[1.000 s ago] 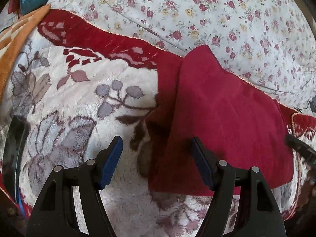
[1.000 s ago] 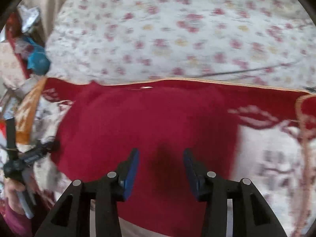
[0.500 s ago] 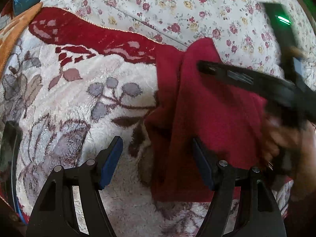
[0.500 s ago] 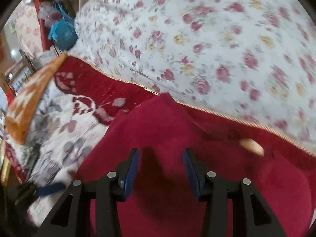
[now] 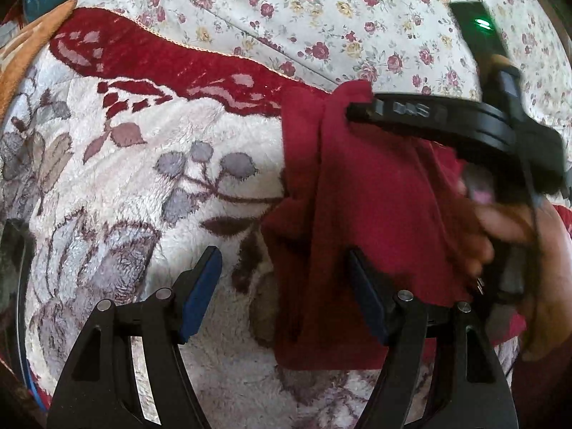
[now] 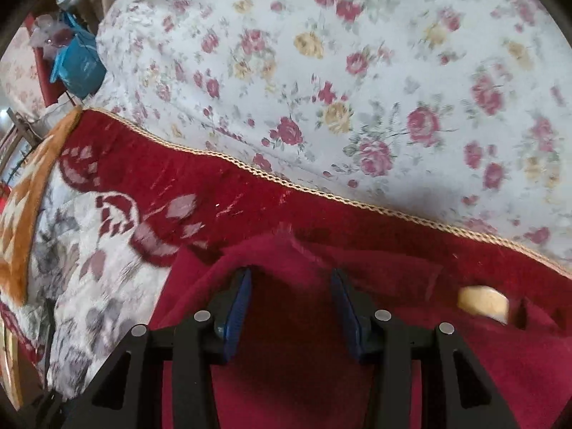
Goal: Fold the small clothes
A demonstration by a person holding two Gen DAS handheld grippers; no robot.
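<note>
A small dark red cloth (image 5: pixel 379 211) lies folded on a plush floral blanket (image 5: pixel 125 186). My left gripper (image 5: pixel 282 275) is open, hovering low over the cloth's left edge, its right finger above the cloth. My right gripper (image 6: pixel 289 286) is open, its blue-padded fingers (image 6: pixel 239 304) down on the far corner of the red cloth (image 6: pixel 293 357). In the left wrist view the right gripper's black body (image 5: pixel 447 121) and the hand holding it reach across the cloth from the right.
The blanket has a red border with gold trim (image 6: pixel 250 171). Beyond it lies a white sheet with rose print (image 6: pixel 357 71). A blue bag (image 6: pixel 80 68) and clutter sit at the far left. A pale tag (image 6: pixel 482 302) shows on the red fabric.
My right gripper has swung across the cloth from the right to its far corner, bunching that corner up. My left gripper has stayed open in place.
</note>
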